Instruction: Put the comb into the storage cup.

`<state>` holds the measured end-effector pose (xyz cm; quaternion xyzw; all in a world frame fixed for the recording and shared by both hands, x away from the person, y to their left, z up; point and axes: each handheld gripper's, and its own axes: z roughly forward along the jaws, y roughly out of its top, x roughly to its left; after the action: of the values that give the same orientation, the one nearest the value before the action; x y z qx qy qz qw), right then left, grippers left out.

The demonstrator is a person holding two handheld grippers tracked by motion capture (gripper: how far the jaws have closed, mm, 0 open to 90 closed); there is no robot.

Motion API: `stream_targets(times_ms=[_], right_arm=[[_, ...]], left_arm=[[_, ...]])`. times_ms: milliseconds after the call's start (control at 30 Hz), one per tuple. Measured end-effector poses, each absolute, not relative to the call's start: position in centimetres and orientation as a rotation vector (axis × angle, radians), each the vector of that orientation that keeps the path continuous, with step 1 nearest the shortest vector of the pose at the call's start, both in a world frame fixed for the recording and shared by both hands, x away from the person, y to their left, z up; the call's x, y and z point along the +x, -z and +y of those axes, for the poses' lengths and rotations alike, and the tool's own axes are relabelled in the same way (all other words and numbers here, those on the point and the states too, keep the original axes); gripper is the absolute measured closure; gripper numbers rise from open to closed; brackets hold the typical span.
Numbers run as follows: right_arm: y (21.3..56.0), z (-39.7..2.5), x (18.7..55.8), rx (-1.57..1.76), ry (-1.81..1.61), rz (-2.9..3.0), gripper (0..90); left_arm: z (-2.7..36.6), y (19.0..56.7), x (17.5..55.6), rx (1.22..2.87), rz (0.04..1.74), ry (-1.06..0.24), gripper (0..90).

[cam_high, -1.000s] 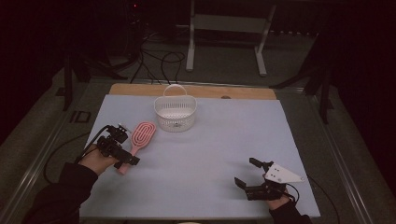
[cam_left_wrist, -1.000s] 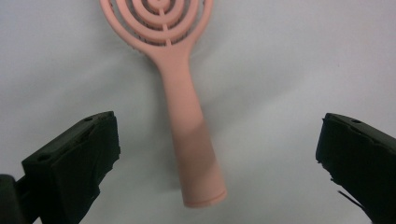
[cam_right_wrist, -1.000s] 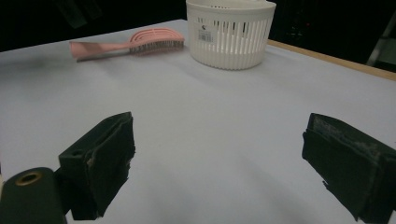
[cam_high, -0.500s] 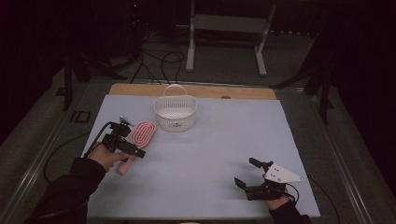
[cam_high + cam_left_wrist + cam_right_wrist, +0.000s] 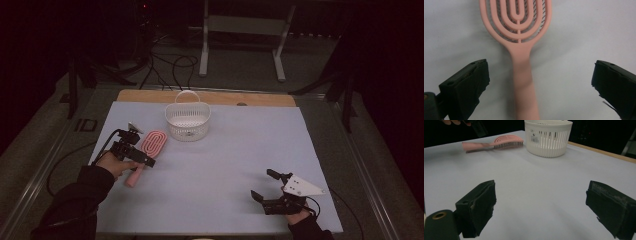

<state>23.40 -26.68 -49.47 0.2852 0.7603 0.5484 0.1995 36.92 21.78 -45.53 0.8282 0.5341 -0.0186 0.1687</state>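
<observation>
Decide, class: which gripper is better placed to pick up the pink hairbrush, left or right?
Left. The left gripper hovers over the hairbrush handle, jaws open either side. The right gripper sits far across the table.

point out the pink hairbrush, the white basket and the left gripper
pink hairbrush (image 5: 520, 60): left gripper view, neck above the handle
white basket (image 5: 188, 121): high view, slatted front wall
left gripper (image 5: 145, 158): high view, between its fingertips
</observation>
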Motion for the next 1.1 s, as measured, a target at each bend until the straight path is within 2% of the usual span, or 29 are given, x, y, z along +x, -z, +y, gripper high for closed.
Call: stream_targets(times_ms=[200, 433, 633, 1100], right_arm=[[49.4, -26.7, 23.4, 0.793, -1.534, 2.123, 9.0], [49.5, -26.7, 23.4, 0.801, -1.535, 2.128, 9.1], [49.5, -26.7, 23.4, 0.801, -1.536, 2.127, 9.0], [49.4, -26.7, 23.4, 0.799, -1.542, 2.119, 9.1]], left_arm=[[22.0, 46.0, 37.2, 2.337, 1.554, 0.052, 3.9], [22.0, 46.4, 37.3, 2.343, 1.555, 0.060, 15.2], [22.0, 46.9, 37.6, 2.358, 1.576, 0.053, 19.6], [21.4, 47.5, 37.9, 2.414, 1.614, 0.016, 44.4]])
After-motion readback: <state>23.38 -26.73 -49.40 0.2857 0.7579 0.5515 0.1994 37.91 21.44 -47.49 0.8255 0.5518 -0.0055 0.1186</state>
